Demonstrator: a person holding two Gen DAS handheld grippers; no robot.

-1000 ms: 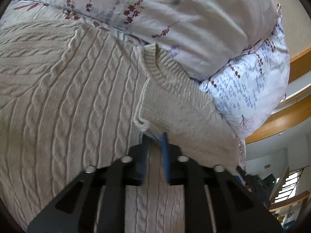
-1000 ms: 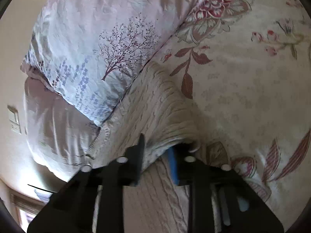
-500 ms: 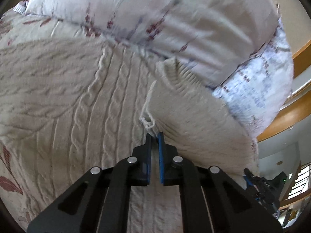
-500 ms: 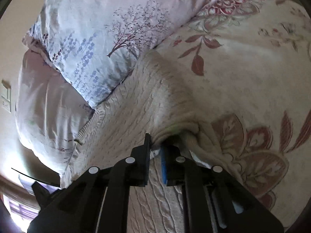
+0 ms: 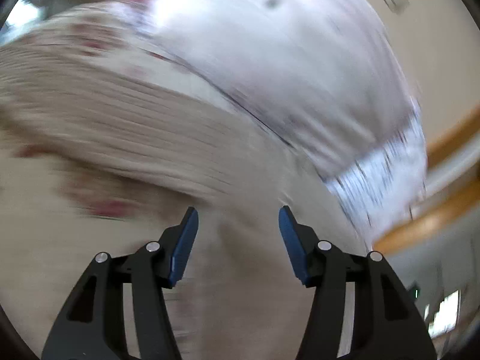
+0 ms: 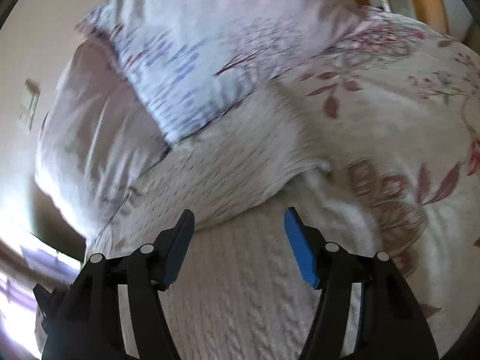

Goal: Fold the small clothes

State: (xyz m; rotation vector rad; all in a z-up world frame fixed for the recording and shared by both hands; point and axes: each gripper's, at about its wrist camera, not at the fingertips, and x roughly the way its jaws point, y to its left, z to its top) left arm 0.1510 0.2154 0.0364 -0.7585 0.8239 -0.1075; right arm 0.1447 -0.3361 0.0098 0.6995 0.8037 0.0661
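The cream knitted sweater [image 6: 240, 285] is spread on the bed [image 6: 405, 120], directly ahead of both open, empty jaws. Its folded edge [image 6: 255, 192] is seen closest before the right gripper [image 6: 238, 225].

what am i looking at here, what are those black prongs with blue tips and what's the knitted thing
There is no robot here. A person holds a two-finger clamp in each hand, and each clamp carries a wide-angle camera that looks out along its fingers. One picture comes from the left gripper, the other from the right gripper. The black prongs are the fingers, and the blue strips are their grip pads.

Both grippers are open and hold nothing. Below them a cream cable-knit sweater lies on a bedspread printed with flowers and leaves, with one part folded over the rest. Behind it are pillows. The left picture is badly blurred, so little detail shows there.
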